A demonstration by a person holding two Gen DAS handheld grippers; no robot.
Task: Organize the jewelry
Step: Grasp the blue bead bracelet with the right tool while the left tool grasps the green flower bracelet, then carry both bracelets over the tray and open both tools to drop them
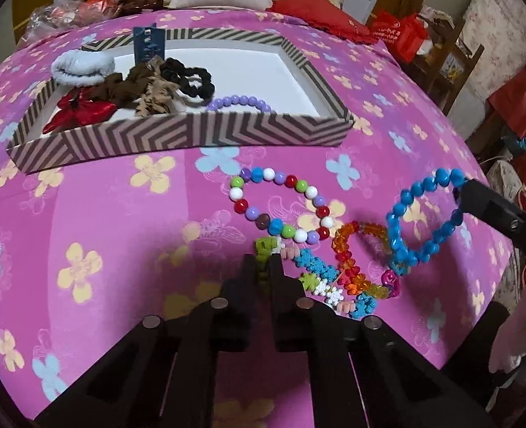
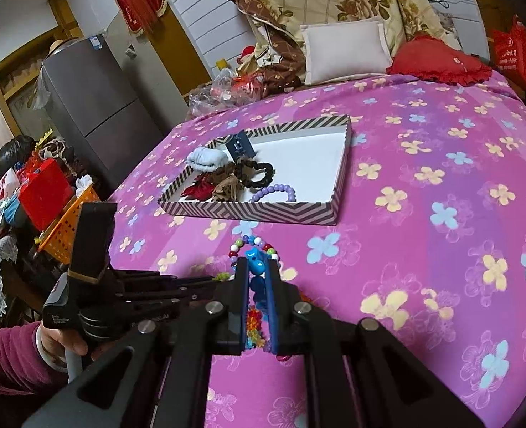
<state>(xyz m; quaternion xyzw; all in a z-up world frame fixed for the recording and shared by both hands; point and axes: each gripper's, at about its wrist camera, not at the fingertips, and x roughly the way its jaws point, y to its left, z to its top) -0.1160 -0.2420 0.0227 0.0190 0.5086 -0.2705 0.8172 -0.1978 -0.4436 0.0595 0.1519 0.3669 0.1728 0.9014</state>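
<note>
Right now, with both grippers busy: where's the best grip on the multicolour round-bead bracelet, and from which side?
Take the multicolour bracelet at its far arc, nearest the striped box, coming from above with one finger inside the loop. It lies flat and open there on the bedspread; its near arc crowds the snowflake strand and orange bracelet.

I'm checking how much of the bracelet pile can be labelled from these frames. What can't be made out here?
- Left wrist view: the snowflake bracelet runs under the left gripper; its near end is hidden.
- Right wrist view: the blue bead bracelet shows only between the right gripper jaws; its loop is covered.
- Right wrist view: the orange bracelet is mostly blocked by those jaws.
- Both views: print on the blue card in the striped box is too small.
</note>
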